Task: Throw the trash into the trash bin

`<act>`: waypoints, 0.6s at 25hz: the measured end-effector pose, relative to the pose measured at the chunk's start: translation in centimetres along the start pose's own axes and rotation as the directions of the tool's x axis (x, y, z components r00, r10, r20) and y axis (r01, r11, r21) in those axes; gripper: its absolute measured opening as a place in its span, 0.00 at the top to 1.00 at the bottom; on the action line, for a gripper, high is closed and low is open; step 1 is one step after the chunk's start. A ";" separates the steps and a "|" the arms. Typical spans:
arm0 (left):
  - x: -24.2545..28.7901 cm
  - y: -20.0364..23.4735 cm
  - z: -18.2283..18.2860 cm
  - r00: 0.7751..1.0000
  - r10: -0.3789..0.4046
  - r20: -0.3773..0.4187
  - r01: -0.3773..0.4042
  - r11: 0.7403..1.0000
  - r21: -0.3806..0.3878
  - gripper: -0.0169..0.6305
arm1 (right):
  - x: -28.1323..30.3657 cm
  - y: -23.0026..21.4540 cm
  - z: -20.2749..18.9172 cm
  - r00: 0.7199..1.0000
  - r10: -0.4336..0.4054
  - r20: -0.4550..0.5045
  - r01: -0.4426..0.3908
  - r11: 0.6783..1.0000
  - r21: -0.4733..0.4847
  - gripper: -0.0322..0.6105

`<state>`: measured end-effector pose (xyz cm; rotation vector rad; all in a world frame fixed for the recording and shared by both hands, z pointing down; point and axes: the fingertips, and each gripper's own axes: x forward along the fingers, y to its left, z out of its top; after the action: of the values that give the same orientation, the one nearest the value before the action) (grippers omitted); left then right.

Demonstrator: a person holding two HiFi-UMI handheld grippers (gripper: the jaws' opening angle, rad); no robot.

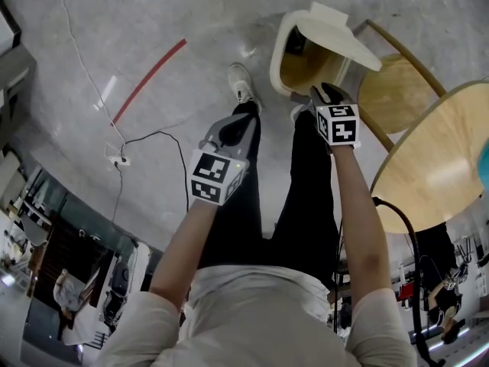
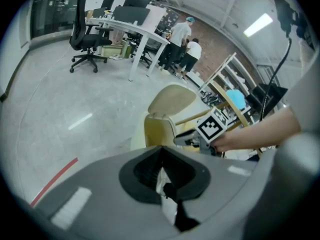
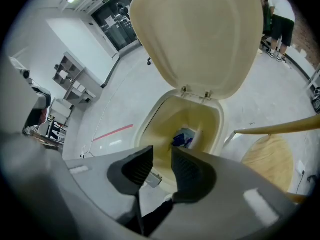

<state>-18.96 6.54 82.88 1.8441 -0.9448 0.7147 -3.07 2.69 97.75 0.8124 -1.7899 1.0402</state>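
The cream trash bin (image 1: 294,56) stands on the floor ahead of my feet with its lid (image 1: 336,33) tipped up. My right gripper (image 1: 327,95) hangs over the bin's near rim. In the right gripper view its jaws (image 3: 161,154) stand apart with nothing between them, and blue and white trash (image 3: 184,137) lies inside the bin (image 3: 165,129). My left gripper (image 1: 231,128) hovers to the left, short of the bin. In the left gripper view it (image 2: 161,168) is shut on a crumpled white scrap of trash (image 2: 163,182).
A round wooden table (image 1: 439,167) and a wooden stool (image 1: 393,82) stand right of the bin. A red tape line (image 1: 149,71) and a cable with a power strip (image 1: 118,159) lie on the floor at left. Desks, an office chair (image 2: 85,34) and people (image 2: 182,39) are far off.
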 end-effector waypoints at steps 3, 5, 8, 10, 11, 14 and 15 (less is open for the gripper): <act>-0.8 -0.8 0.8 1.000 0.002 0.011 -0.002 1.000 0.013 0.97 | -1.7 0.2 0.5 1.000 -0.007 0.013 0.007 1.000 -0.013 0.81; -1.4 -1.4 1.5 1.000 0.002 0.018 -0.002 1.000 0.022 0.97 | -3.0 0.6 1.0 1.000 -0.007 0.023 0.007 1.000 -0.023 0.82; -2.0 -2.4 2.2 1.000 -0.002 0.021 0.001 1.000 0.030 0.97 | -5.1 1.1 1.7 0.999 -0.007 0.036 0.009 0.999 -0.037 0.84; -2.7 -3.2 2.3 1.000 -0.006 0.017 0.005 0.999 0.034 0.97 | -6.8 1.7 2.0 0.999 -0.010 0.047 0.012 0.999 -0.044 0.85; -3.1 -3.7 2.3 1.000 -0.009 0.015 0.008 0.999 0.038 0.97 | -7.7 2.1 2.1 0.999 -0.010 0.051 0.012 0.999 -0.048 0.86; -4.1 -5.1 2.9 1.000 -0.018 0.012 0.018 0.998 0.055 0.97 | -9.9 2.8 2.6 0.998 -0.008 0.061 0.012 0.998 -0.063 0.87; -4.3 -5.6 3.2 1.000 -0.021 0.012 0.020 0.998 0.062 0.97 | -10.6 2.8 2.7 0.998 -0.008 0.065 0.013 0.998 -0.069 0.88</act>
<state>-16.36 6.57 75.60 1.9117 -0.9196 0.7278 -2.29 2.55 86.50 0.8204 -1.8637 0.9496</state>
